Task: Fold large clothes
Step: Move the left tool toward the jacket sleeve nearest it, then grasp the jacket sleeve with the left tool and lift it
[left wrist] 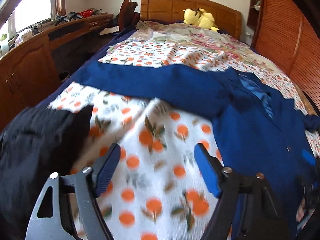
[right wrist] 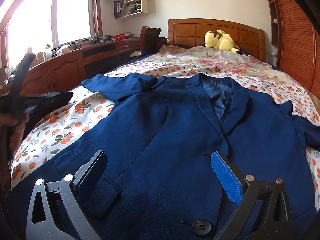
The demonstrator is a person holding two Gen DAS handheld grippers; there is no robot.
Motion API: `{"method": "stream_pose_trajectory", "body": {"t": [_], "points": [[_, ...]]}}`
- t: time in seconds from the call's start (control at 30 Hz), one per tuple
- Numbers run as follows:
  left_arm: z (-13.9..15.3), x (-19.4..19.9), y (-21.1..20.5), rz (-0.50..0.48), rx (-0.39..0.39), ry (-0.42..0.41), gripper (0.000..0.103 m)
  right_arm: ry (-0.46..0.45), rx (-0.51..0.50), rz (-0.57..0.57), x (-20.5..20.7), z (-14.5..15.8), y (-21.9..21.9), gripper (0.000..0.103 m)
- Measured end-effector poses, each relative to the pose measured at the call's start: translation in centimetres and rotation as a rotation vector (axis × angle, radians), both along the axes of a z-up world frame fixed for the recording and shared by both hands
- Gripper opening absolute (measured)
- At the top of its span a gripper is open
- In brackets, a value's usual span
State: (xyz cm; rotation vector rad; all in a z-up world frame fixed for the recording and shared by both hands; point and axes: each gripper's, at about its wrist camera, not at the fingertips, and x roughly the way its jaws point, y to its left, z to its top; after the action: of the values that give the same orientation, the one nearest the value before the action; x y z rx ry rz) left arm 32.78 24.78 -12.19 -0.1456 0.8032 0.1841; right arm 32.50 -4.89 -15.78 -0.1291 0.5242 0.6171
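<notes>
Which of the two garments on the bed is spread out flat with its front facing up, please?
The navy blazer, lapels and button showing; the black garment lies bunched at the bed's left edge.

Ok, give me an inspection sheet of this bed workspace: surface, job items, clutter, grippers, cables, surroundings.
Surface: orange-print white bedspread, rumpled.
Job's things: navy blue blazer jacket lying face up, collar toward the wooden headboard, one sleeve spread out sideways.
Clutter: black garment at the bed's near edge; yellow plush toy by the headboard.
Grippers: left gripper open over the bedspread, empty; right gripper open over the jacket's front, nothing held.
Cables: nothing seen clearly.
Surroundings: wooden desk under the window, wall shelf, slatted wardrobe.
</notes>
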Motion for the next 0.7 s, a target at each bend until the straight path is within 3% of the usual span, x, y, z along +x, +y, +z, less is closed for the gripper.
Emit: {"method": "stream_pose_trajectory", "body": {"t": [0.23, 0.33, 0.47, 0.7], "points": [[-0.2, 7.2, 1.1, -0.021, -0.043, 0.022, 0.073, 0.009, -0.023, -0.002, 0.1, -0.3, 0.6, 0.103], [-0.9, 9.8, 2.0, 0.007, -0.062, 0.039, 0.073, 0.008, -0.024, 0.0, 0.1, -0.3, 0.6, 0.103], [-2.2, 12.6, 4.6, 0.08, -0.163, 0.057, 0.073, 0.014, -0.019, 0.002, 0.3, -0.4, 0.4, 0.103], [-5.2, 15.0, 7.1, 0.191, -0.251, 0.139, 0.073, 0.022, -0.009, 0.005, 0.2, -0.5, 0.2, 0.103]]}}
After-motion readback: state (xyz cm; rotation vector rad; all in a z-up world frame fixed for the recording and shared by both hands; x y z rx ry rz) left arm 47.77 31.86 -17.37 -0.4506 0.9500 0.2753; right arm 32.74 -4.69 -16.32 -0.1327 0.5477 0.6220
